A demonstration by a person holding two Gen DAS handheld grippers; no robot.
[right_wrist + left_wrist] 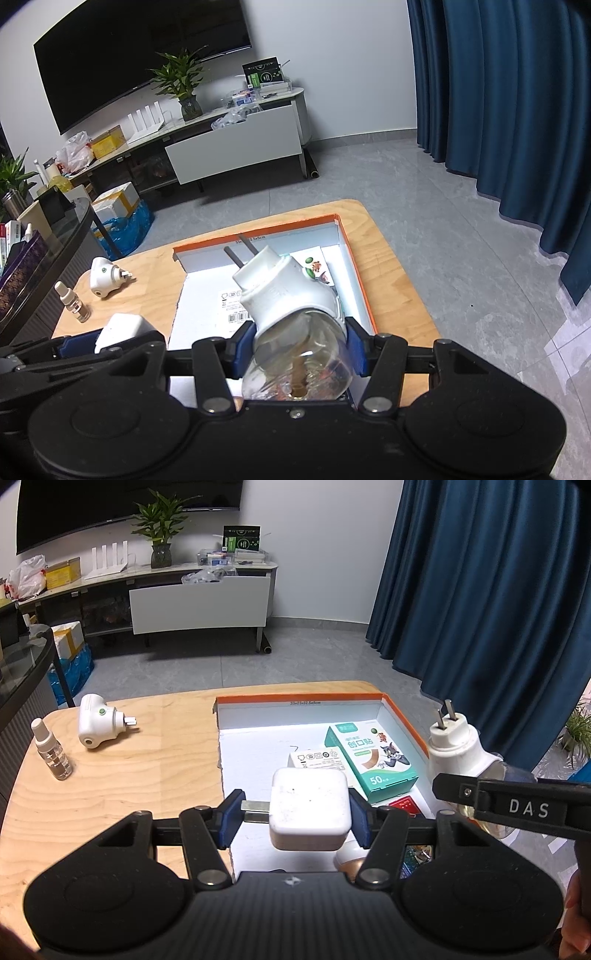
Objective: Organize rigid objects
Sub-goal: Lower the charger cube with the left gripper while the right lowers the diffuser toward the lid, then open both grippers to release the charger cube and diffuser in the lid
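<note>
Two hand-held grippers poised over an orange-rimmed box [400, 716] on a wooden table [147, 775]. The left gripper [295, 814] has its blue pads clamped on a white power adapter [309, 808], whose metal prongs project toward 9 o'clock; the adapter hangs above the box's near left edge. The right gripper [293, 345] is closed on a plug-in vaporizer [291, 314], gripping its clear liquid bottle, the white plug head tilted up toward 11 o'clock with two flat pins at the tip. Seen from the left wrist, the same vaporizer appears at 3 o'clock, beyond the box's right wall.

Inside the box, at 1 o'clock from the adapter, lies a teal bandage carton [371, 760] touching a white labelled carton [319, 757]; further small items nearer the camera are partly hidden and cannot be identified with confidence.

On the bare table at 10 o'clock, well apart from the box, rest a second white plug-in heater [98, 722] lying on its side and, just beside it, an upright small spray bottle [51, 751].
</note>
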